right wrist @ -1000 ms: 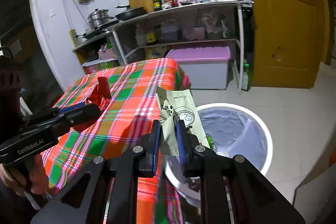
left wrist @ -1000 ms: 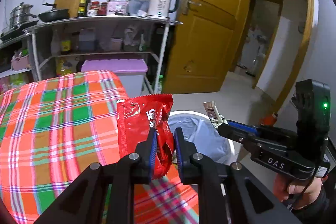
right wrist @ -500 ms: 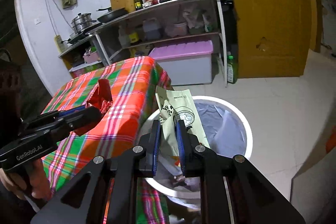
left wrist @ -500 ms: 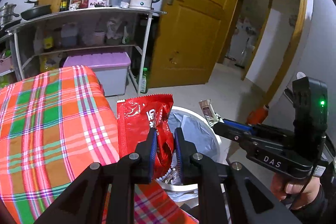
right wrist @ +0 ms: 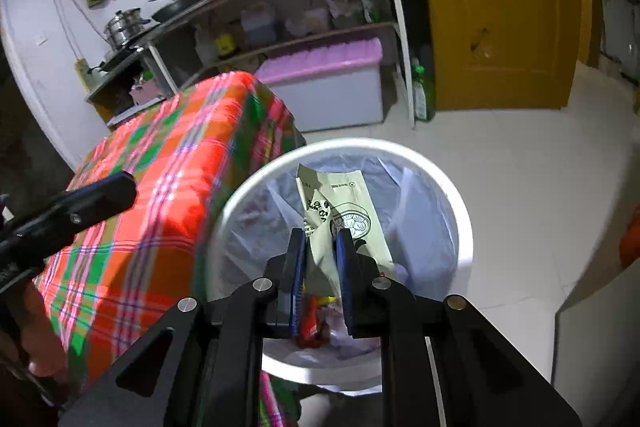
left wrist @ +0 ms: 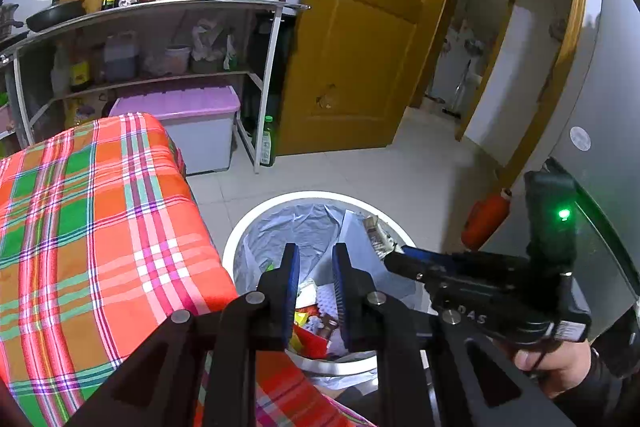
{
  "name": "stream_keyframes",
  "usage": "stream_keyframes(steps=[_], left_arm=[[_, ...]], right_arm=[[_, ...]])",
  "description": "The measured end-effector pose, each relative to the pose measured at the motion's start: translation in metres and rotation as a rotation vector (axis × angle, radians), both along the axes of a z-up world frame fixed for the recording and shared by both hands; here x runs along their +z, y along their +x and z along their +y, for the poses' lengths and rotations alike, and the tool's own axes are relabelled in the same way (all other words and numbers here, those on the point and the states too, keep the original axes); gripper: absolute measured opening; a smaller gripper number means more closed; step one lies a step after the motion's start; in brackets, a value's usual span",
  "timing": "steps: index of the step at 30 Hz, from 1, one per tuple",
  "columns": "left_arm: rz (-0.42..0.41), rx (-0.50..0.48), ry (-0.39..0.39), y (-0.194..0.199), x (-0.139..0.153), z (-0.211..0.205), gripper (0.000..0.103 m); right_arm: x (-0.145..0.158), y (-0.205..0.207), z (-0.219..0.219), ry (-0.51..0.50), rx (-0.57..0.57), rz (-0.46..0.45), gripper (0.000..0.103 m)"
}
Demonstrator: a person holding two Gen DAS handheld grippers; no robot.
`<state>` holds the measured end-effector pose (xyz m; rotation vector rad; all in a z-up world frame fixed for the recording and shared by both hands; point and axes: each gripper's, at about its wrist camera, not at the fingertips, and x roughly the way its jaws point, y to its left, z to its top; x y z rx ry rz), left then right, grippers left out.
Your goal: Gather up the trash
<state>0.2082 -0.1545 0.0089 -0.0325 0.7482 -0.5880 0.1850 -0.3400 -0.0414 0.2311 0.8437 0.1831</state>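
A white round trash bin [left wrist: 256, 227] with a pale plastic liner stands on the floor beside the plaid-covered table [left wrist: 100, 227]. My left gripper [left wrist: 314, 259] is open and empty above the bin. A red wrapper [left wrist: 310, 341] lies among the trash inside, also showing in the right wrist view [right wrist: 310, 323]. My right gripper [right wrist: 320, 247] is over the bin [right wrist: 464, 227], shut on a pale green snack wrapper [right wrist: 340, 211]. The right gripper also shows in the left wrist view [left wrist: 394, 259] with a bit of the wrapper [left wrist: 374, 231].
A metal shelf rack [left wrist: 160, 39] with a kettle, pans and bottles stands behind, with a purple-lidded bin [left wrist: 180, 123] under it. A wooden door [left wrist: 360, 47] and an open doorway lie to the right. An orange object [left wrist: 484, 219] sits by a grey appliance.
My left gripper opened and the red wrapper dropped into the bin. Both grippers moved over the bin; the right one still holds the green wrapper.
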Motion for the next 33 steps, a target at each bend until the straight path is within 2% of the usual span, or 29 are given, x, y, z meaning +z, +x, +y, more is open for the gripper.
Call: stream_keyframes(steps=[10,12,13,14,15,16,22,33], left_arm=[[0.028,0.0,0.014,0.006,-0.011,-0.007,0.017],[0.031,0.002,0.014,0.006,-0.012,-0.007,0.017],[0.032,0.003,0.014,0.006,-0.012,-0.007,0.017],[0.033,0.003,0.014,0.007,-0.012,-0.007,0.017],[0.038,0.005,0.013,0.007,-0.013,-0.006,0.017],[0.04,0.007,0.012,0.008,-0.013,-0.006,0.017],[0.04,0.018,0.004,0.0,-0.01,0.001,0.017],[-0.003,0.048,-0.011,-0.039,0.012,0.024,0.017]], right_arm=[[-0.036,0.012,-0.007,0.013,-0.013,0.098,0.017],[-0.041,0.014,-0.008,0.015,-0.017,0.111,0.021],[-0.043,0.013,-0.009,0.016,-0.018,0.112,0.027],[-0.043,0.012,-0.009,0.019,-0.019,0.114,0.039],[-0.044,0.011,-0.01,0.022,-0.02,0.112,0.044],[-0.042,0.01,-0.01,0.023,-0.02,0.11,0.049],[-0.022,-0.002,-0.006,0.028,-0.009,0.072,0.049],[0.037,-0.05,0.019,0.023,0.028,-0.056,0.049]])
